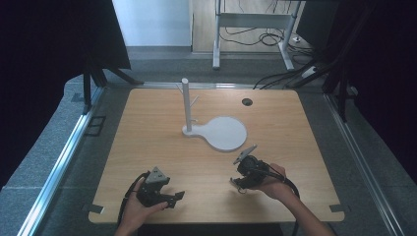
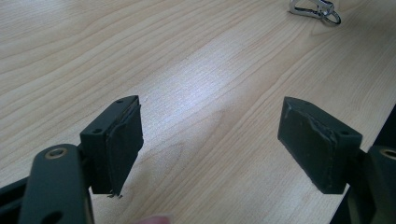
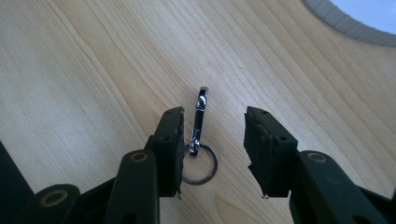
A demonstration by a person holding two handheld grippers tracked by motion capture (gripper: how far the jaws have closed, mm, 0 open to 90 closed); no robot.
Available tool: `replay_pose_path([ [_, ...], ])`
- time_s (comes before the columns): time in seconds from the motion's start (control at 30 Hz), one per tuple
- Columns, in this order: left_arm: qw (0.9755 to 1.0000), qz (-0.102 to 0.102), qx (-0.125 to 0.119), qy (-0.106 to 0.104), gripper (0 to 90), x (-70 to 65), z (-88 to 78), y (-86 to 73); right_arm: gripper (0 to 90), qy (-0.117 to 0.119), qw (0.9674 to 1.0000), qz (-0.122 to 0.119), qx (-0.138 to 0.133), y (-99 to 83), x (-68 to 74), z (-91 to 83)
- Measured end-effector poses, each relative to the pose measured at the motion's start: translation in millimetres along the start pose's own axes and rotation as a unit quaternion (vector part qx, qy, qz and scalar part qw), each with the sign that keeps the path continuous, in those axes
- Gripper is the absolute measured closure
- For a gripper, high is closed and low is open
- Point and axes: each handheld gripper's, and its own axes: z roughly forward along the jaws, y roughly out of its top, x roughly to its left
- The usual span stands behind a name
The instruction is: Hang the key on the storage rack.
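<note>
Nothing is picked up yet: the key clip [image 3: 200, 140] lies flat on the table [image 3: 84, 79] between the right gripper [image 3: 212, 154]'s open jaws, and the left gripper [image 2: 210, 144]'s jaws wait open.

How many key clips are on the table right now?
1. The key clip lies flat on the wooden table between the open jaws of the right gripper, near the white stand's round base. No others visible.

No text, label, brand, number or sign can be read on anything here.

The white stand's base [image 3: 355, 18] is cut off by the right gripper view's top edge.
</note>
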Motion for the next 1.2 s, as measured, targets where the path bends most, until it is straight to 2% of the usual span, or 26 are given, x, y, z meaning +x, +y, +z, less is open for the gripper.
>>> replay_pose_path([
  [0.57,1.0000,0.002,0.007,-0.002,22.5,-1.6,3.1,-0.4,65.0,0.005,0.9994,-0.002,0.034,0.6,4.4,21.6],
  [1.0,0.9999,0.004,0.015,-0.003,22.5,-1.8,6.2,-1.1,68.2,0.001,0.9987,-0.004,0.051,-0.4,5.3,31.1],
  [1.2,0.9998,0.005,0.020,-0.002,22.6,-1.7,8.1,-1.8,72.0,-0.003,0.9988,-0.004,0.050,1.0,5.6,33.1],
])
